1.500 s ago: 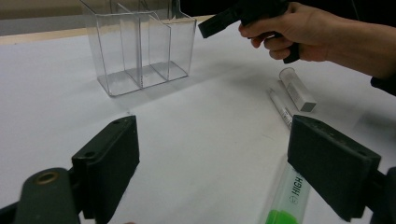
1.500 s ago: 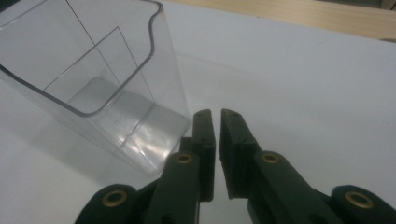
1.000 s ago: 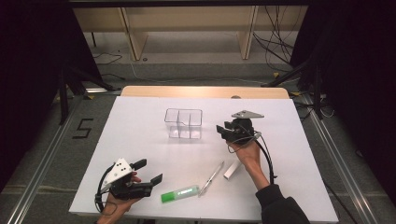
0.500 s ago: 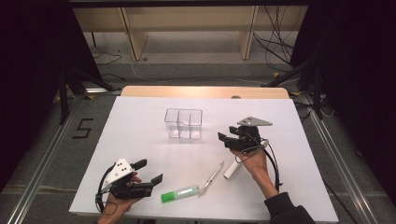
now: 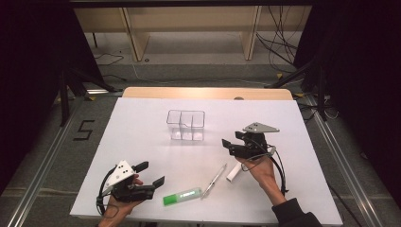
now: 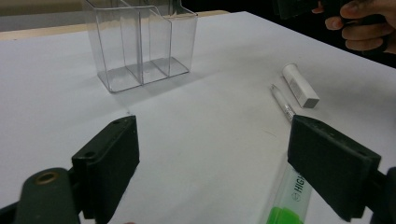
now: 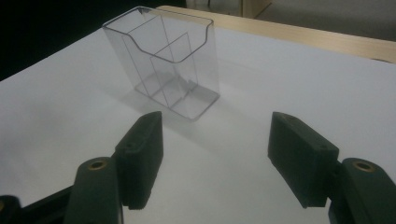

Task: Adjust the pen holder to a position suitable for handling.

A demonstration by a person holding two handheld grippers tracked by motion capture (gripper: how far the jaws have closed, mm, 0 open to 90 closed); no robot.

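A clear plastic organizer (image 5: 185,125) with compartments stands upright mid-table, and nothing shows inside it; it also shows in the left gripper view (image 6: 140,42) and the right gripper view (image 7: 168,60). A green highlighter (image 5: 182,196), a clear pen (image 5: 213,179) and a short white tube (image 5: 233,173) lie near the front. My left gripper (image 5: 150,173) rests open at the front left, with the highlighter (image 6: 285,205) just past its right jaw. My right gripper (image 5: 229,145) hovers right of the organizer, pointing at it. Its jaws have just been opening and hold nothing (image 7: 215,121).
The white table (image 5: 142,137) ends in a wooden strip (image 5: 208,92) at the far edge. Shelving legs and cables lie on the floor beyond. In the left gripper view the pen (image 6: 282,100) and white tube (image 6: 300,85) lie ahead to the right, below the other hand (image 6: 359,23).
The right gripper has drawn back from the organizer toward the person and a little right, and its jaws have spread wider. The left gripper and the items on the table have not moved.
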